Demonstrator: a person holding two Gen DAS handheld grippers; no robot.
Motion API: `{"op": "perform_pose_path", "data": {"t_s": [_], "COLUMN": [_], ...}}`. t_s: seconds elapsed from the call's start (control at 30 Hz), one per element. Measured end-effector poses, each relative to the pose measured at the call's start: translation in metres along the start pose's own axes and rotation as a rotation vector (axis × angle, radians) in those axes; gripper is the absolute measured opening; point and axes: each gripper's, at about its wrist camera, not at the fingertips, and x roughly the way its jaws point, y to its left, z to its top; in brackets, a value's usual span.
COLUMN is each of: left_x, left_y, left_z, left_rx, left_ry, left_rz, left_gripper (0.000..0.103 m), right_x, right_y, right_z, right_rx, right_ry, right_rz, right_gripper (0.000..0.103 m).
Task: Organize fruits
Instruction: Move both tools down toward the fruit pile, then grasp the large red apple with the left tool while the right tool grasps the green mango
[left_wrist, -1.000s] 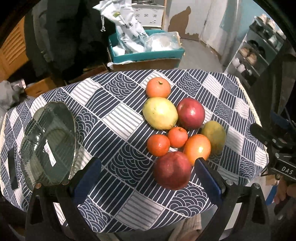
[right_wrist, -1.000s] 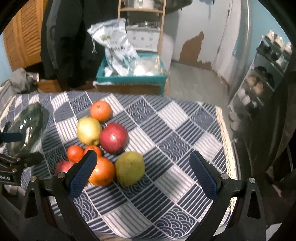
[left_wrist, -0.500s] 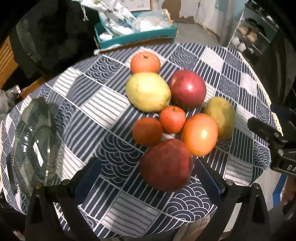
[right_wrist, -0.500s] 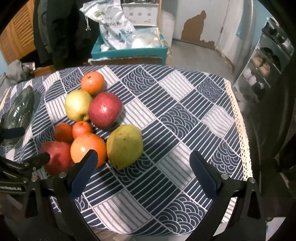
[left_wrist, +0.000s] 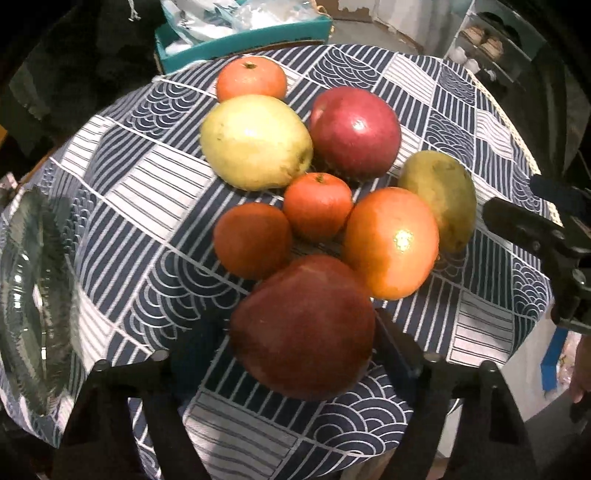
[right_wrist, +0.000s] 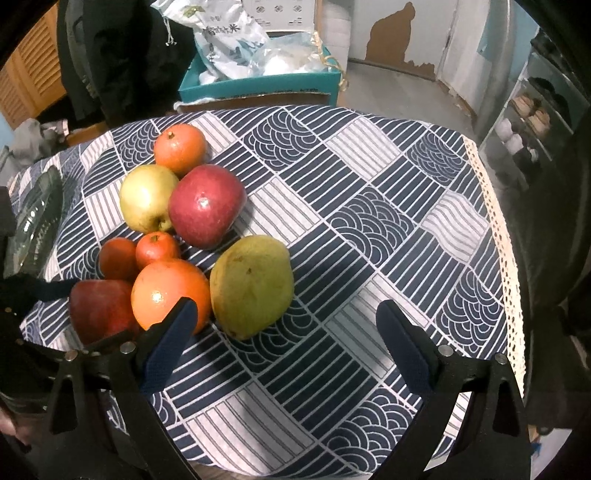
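Several fruits lie clustered on the blue patterned tablecloth (left_wrist: 155, 177). The nearest is a dark red apple (left_wrist: 303, 325), and my left gripper (left_wrist: 295, 347) straddles it with its jaws closing. The right pad (left_wrist: 391, 347) is at the apple's edge, while the left pad still shows a small gap. Behind the apple sit a large orange (left_wrist: 391, 243), two tangerines (left_wrist: 317, 210), a yellow pear (left_wrist: 255, 140), a second red apple (left_wrist: 354, 129) and a green mango (left_wrist: 439, 199). My right gripper (right_wrist: 286, 350) hangs open over bare cloth just in front of the mango (right_wrist: 251, 284).
A clear glass dish (left_wrist: 33, 314) rests at the table's left edge. Another tangerine (left_wrist: 251, 77) sits at the back of the cluster. Beyond the table stands a teal box (right_wrist: 258, 85) of plastic bags. A shoe rack (right_wrist: 528, 122) is on the right.
Both grippers have come down closer to the table. The left one has moved over the near red apple, and its jaws have narrowed around it.
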Motion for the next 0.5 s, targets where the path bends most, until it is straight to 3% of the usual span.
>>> {"op": "perform_pose_path", "data": {"t_s": [0.27,0.5], "left_x": [-0.004,-0.025], "left_y": [0.003,0.019], "left_z": [-0.002,0.001], "left_rx": [-0.004,-0.034], "left_ry": [-0.015,-0.080], "left_rz": [-0.021,-0.012], "left_gripper": [0.075,0.075], "right_x": [0.007,0.022], "right_y": [0.001,0.002], "right_z": [0.004,0.012], "right_rx": [0.006,0.033], "right_ry": [0.008,0.029], "right_rz": [0.007,0.031], "right_gripper": [0.097,0.097]}}
